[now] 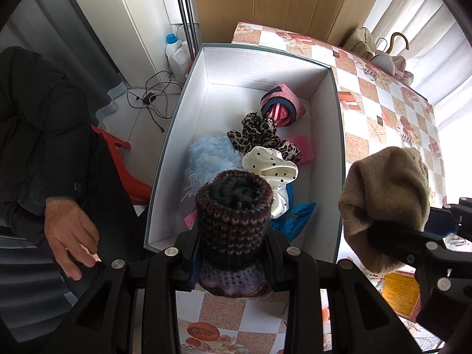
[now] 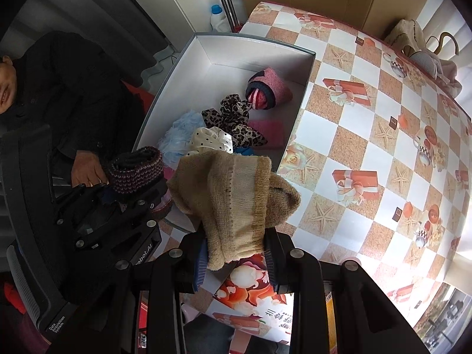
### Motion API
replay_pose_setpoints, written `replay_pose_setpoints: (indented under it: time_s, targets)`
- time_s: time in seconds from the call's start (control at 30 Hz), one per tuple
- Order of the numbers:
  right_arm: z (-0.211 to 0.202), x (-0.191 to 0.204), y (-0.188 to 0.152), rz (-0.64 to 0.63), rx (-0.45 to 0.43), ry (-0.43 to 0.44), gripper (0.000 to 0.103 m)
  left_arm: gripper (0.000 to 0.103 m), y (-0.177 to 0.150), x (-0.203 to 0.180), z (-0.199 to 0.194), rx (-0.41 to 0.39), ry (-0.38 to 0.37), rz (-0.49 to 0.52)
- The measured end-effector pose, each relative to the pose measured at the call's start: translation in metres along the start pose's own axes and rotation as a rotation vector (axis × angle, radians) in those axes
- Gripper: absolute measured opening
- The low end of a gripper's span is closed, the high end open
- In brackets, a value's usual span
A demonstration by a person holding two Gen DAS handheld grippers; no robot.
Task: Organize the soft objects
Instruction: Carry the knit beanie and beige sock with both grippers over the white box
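- Dark knit hat (image 1: 233,227), rolled into a tube, sits clamped in the left gripper (image 1: 233,253) nearest the left wrist lens, jaws closed part-way on its sides, poised over the near end of the white box (image 1: 177,135).
- Inside the box lie a blue fluffy piece (image 1: 206,159), a dotted cream cloth (image 1: 271,165), a leopard scarf (image 1: 259,135), a pink sponge (image 1: 301,147), a blue cloth (image 1: 298,215) and a pink roll (image 1: 280,106) further back.
- At right in this view, the tan hat (image 1: 383,200) hangs from the right gripper above the checked surface (image 1: 383,94), just beside the box wall.
- A bystander's hand (image 1: 70,233) rests close to the left gripper; cables (image 1: 153,97), bottles (image 1: 174,50) and a red stool (image 1: 126,171) sit on the floor beyond.
- From the right wrist, the right gripper (image 2: 236,259) pinches the tan hat (image 2: 233,194) nearly shut, over the box's near corner (image 2: 295,124).
- The step appears to be carrying both hats to the box; next, each gripper likely needs to lower over a free patch and let go.
- The far half of the box looks emptiest; the near pile could crowd a drop, and the two grippers hang close together.
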State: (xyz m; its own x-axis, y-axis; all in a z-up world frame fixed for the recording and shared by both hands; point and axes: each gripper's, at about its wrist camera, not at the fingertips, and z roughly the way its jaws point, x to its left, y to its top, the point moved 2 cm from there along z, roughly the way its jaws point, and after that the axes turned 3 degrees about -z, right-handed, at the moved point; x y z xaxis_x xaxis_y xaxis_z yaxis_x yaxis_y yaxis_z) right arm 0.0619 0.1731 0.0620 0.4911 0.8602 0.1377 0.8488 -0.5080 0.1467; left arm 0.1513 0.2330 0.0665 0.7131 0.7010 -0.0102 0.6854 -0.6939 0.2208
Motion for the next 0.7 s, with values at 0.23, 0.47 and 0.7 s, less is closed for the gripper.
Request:
replay_pose_setpoints:
  time_s: [0.23,0.47,0.7]
  targets:
    - [0.005,-0.005,0.011,0.014,-0.001,-0.004,0.033,0.036,0.013,-0.004,0.006,0.006,0.0,0.012]
    - [0.008,-0.008,0.013,0.02,0.004,-0.002,0.033,0.036,0.015,-0.005,0.012,0.023,0.002,0.021]
    - [0.009,-0.01,0.016,0.019,0.001,-0.008,0.033,0.036,0.018,-0.004,0.016,0.034,0.01,0.017]
